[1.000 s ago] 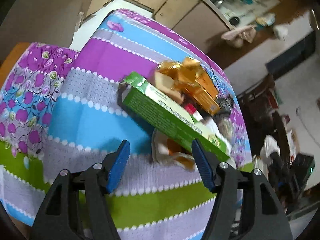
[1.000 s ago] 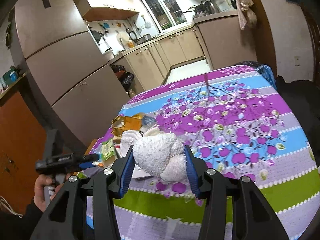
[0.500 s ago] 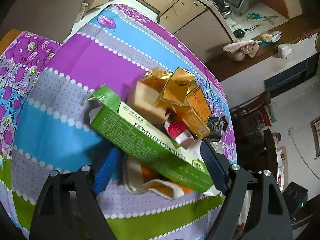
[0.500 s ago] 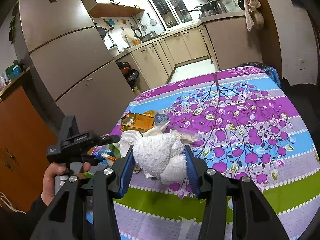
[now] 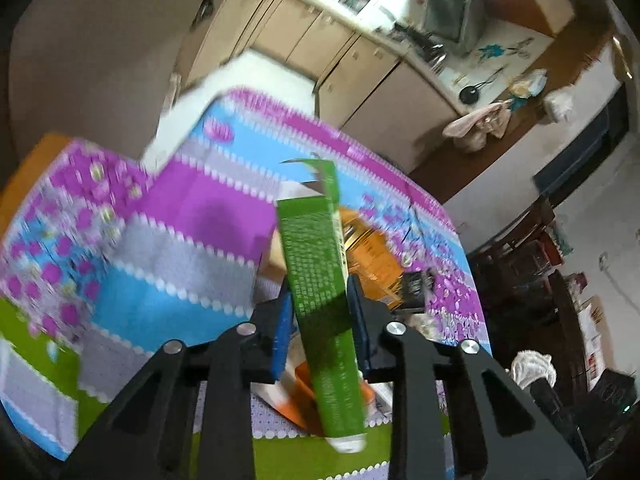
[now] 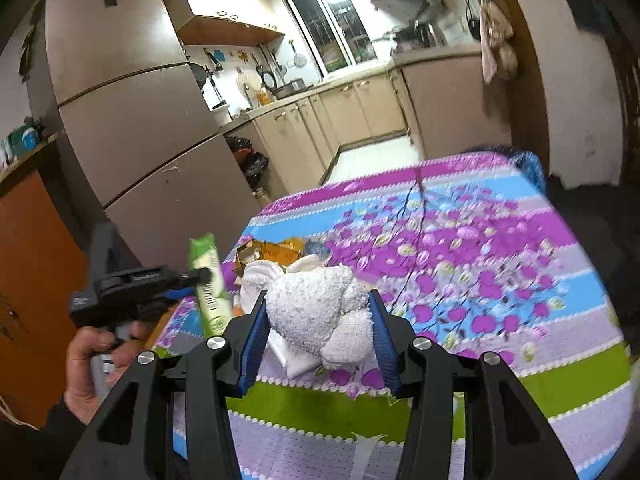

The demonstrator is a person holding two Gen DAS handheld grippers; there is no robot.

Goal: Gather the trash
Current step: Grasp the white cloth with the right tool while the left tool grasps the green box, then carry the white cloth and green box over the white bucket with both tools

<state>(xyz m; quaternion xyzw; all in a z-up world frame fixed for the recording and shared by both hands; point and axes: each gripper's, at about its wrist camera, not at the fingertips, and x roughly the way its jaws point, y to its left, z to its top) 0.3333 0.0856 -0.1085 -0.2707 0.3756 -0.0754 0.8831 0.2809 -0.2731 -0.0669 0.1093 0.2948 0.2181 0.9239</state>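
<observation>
Left gripper: clamped on a long green box, torn flap uppermost, lifted clear of the table near its edge. Right gripper: closed around a white rag, held above the flowered tablecloth. Behind the box, left lying: orange cartons, a small dark packet, torn paper underneath. Judged early in the collecting, with one piece in hand and most of the pile to go; no bin in sight. Print on the box too blurred to read; no brand legible.
</observation>
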